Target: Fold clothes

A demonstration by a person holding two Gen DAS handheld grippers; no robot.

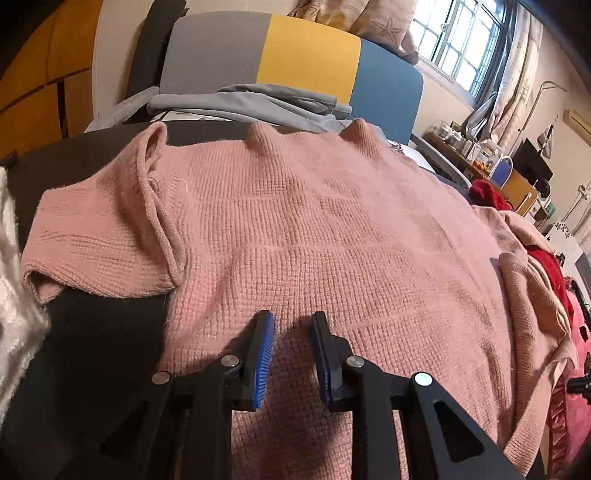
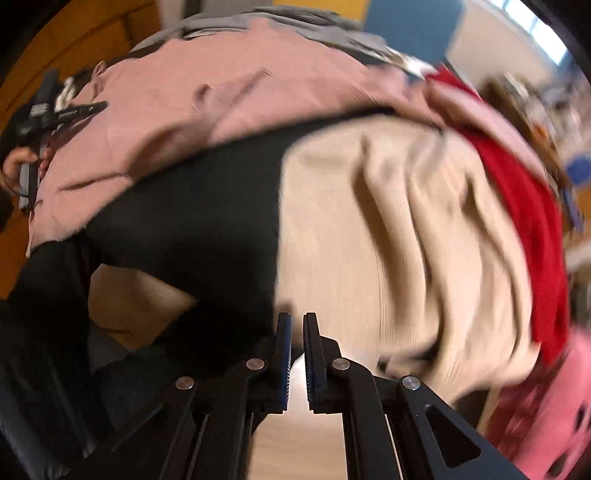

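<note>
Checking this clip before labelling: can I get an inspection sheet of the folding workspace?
Surface: dark cloth-covered top, mostly covered.
Job's things: pink waffle-knit sweater spread flat, one sleeve folded in; beige knit garment crumpled beside it.
Clutter: red knit garment, grey folded clothing, white fluffy fabric.
Grippers: left gripper over the sweater's near edge, jaws apart, blue pads gripping nothing visible; right gripper nearly shut, empty, blurred view.
Cables: nothing seen.
Surroundings: grey-yellow-blue panel, barred window, cluttered shelf.
</note>
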